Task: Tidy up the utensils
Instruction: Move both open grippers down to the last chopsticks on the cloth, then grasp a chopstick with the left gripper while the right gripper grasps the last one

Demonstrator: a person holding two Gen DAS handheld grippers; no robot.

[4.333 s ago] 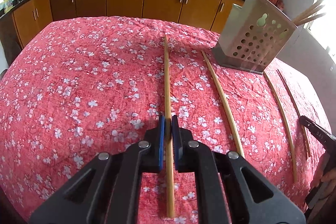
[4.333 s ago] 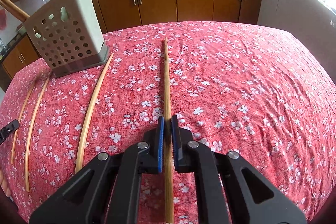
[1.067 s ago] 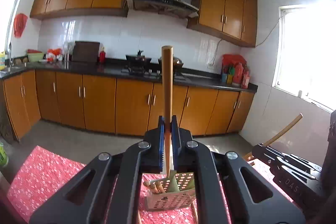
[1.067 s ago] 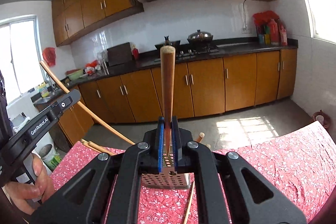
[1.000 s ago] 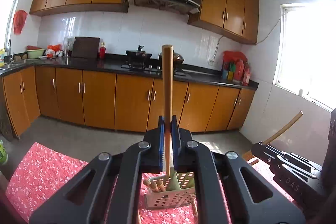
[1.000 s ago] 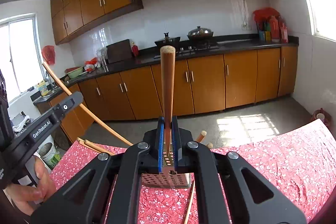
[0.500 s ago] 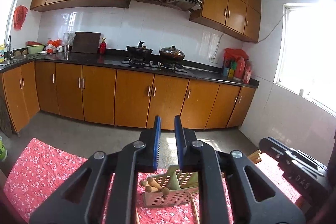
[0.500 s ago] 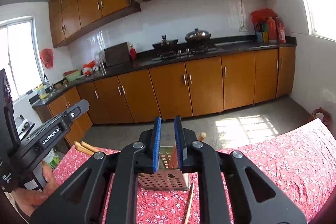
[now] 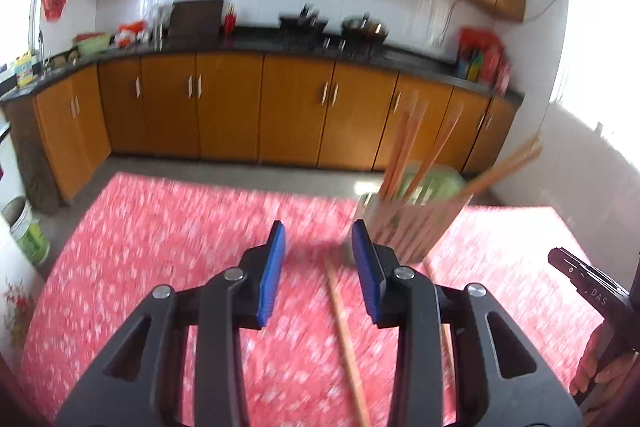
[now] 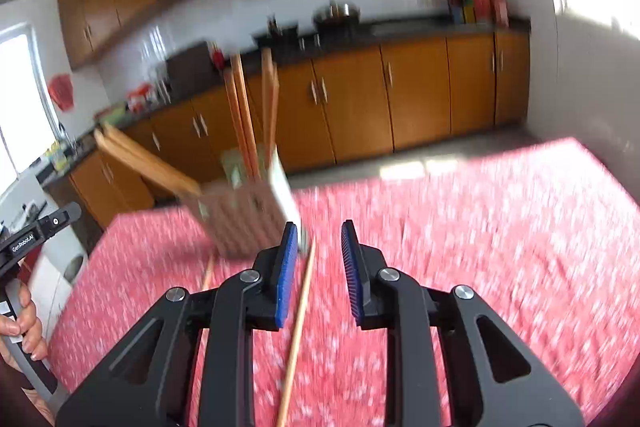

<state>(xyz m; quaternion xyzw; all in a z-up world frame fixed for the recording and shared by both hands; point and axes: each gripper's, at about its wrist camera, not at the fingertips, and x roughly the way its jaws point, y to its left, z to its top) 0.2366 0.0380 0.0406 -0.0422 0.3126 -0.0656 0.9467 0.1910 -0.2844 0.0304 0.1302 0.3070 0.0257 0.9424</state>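
Observation:
Both views are motion-blurred. My left gripper (image 9: 318,267) is open and empty above the red floral tablecloth (image 9: 160,247). A perforated metal utensil holder (image 9: 408,223) with several wooden chopsticks (image 9: 404,147) in it stands ahead and to the right. One loose chopstick (image 9: 346,343) lies on the cloth between the open jaws. My right gripper (image 10: 318,267) is open and empty. The holder (image 10: 244,219) stands ahead to its left with chopsticks (image 10: 244,119) sticking up. A loose chopstick (image 10: 298,327) lies on the cloth below the jaws, and another (image 10: 207,277) lies further left.
Orange kitchen cabinets (image 9: 224,115) and a dark counter with pots run along the far wall. The right gripper's body (image 9: 584,291) shows at the left view's right edge. The left gripper's body (image 10: 36,231) and hand show at the right view's left edge.
Both grippers let go of their chopsticks, which now stand in the holder. Both have opened wider and tilted down toward the cloth.

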